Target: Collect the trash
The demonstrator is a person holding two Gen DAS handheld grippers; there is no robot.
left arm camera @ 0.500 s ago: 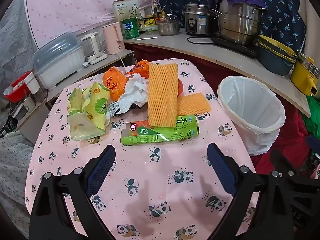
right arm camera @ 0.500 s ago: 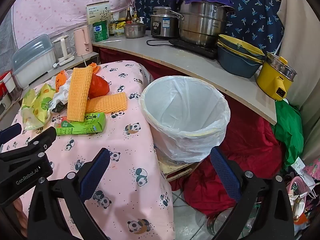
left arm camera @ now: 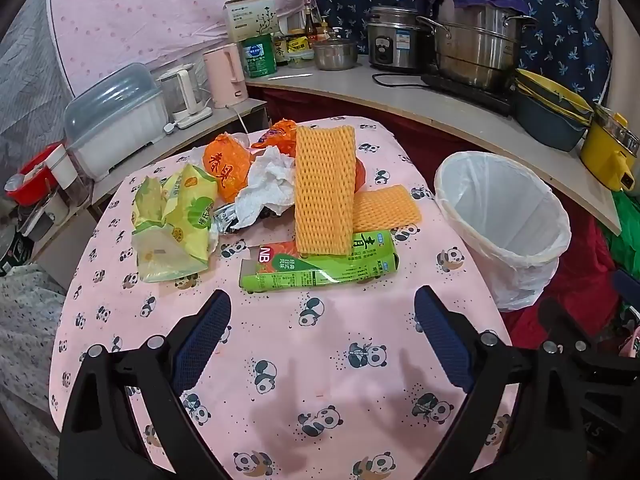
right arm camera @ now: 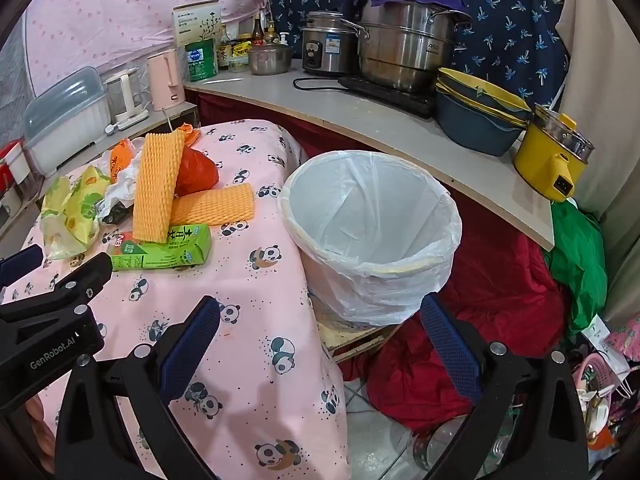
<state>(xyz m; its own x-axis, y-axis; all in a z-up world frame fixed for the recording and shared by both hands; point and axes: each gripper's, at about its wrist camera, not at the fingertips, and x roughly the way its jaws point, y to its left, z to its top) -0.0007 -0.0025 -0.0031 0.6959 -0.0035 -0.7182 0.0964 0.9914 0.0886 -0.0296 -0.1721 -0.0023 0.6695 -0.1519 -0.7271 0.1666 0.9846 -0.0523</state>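
Trash lies piled on the pink panda tablecloth (left arm camera: 320,360): a green drink carton (left arm camera: 320,268), a long orange foam net (left arm camera: 324,188) on top of it, a shorter foam net (left arm camera: 386,208), crumpled white tissue (left arm camera: 268,184), orange wrappers (left arm camera: 226,166) and yellow-green snack bags (left arm camera: 176,220). A bin with a white liner (right arm camera: 372,232) stands off the table's right edge. My left gripper (left arm camera: 320,336) hovers open just short of the carton, nothing between its fingers. Over the table's right corner, my right gripper (right arm camera: 320,340) stands open, aimed at the bin's base.
Behind the table runs a counter (right arm camera: 360,120) with steel pots (right arm camera: 404,44), a rice cooker, stacked bowls and a yellow electric pot (right arm camera: 552,156). A pink kettle (left arm camera: 224,76) and a lidded plastic box (left arm camera: 116,116) sit at the left. Red and green cloth lies on the floor by the bin.
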